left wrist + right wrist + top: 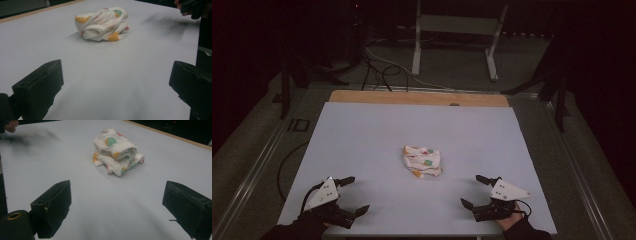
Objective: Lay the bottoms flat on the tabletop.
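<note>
The crumpled white cloth with coloured spots [422,161] looks soft and light; pinch a loose edge. At seven and five o'clock, left gripper [350,196] and right gripper [474,190] gape wide, empty.

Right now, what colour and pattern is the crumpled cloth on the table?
The cloth is white with orange, green and red spots, best seen in the right gripper view.

Soft ribbed cloth bundle [422,161] on smooth matt table [362,140], wooden edge [412,98].

Black two-jaw left claw [354,195], right claw [474,190], grey three-cornered top plates, black cables, dark sleeves
</note>
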The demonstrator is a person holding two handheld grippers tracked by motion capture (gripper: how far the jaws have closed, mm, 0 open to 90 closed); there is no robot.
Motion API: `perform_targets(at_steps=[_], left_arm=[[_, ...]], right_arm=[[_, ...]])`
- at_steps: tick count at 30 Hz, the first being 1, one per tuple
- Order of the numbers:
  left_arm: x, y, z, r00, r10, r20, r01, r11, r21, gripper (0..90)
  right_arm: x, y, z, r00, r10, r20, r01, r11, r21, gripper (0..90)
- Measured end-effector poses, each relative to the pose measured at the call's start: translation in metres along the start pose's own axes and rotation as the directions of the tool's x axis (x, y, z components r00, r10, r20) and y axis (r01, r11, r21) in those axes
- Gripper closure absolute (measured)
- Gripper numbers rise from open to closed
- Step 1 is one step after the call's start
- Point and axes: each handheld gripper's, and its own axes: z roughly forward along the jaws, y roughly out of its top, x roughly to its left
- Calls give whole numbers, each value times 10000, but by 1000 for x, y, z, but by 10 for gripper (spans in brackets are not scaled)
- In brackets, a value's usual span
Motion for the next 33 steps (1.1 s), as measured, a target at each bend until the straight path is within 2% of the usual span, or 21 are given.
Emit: perform_targets(at_steps=[5,19,23,26,29,32,33], left_arm=[[-1,1,1,9998,81,198,-81,10000,8,1],[-3,2,5,9985,67,536,-70,10000,59,1],[-6,3,2,9982,38,597,-39,10000,6,1],[-7,4,2,9980,72,624,-72,10000,-11,1],[-13,10,1,9963,246,828,-242,9997,-53,1],[-14,12,1,9958,218,884,-212,9997,-80,1],[-16,18,0,9956,182,919,-161,9996,-235,1]], right_arm=[[1,1,-1,9998,-176,83,175,9998,107,85],[1,1,1,9996,-140,-264,148,9994,306,85],[2,5,1,9993,-214,-292,226,9990,395,85],[4,8,1,9987,-446,-261,457,9979,453,86],[6,16,0,9985,-443,-330,456,9982,396,86],[7,20,-1,9981,-516,-343,528,9980,344,85],[9,26,-2,9981,-517,-344,526,9983,257,86]])
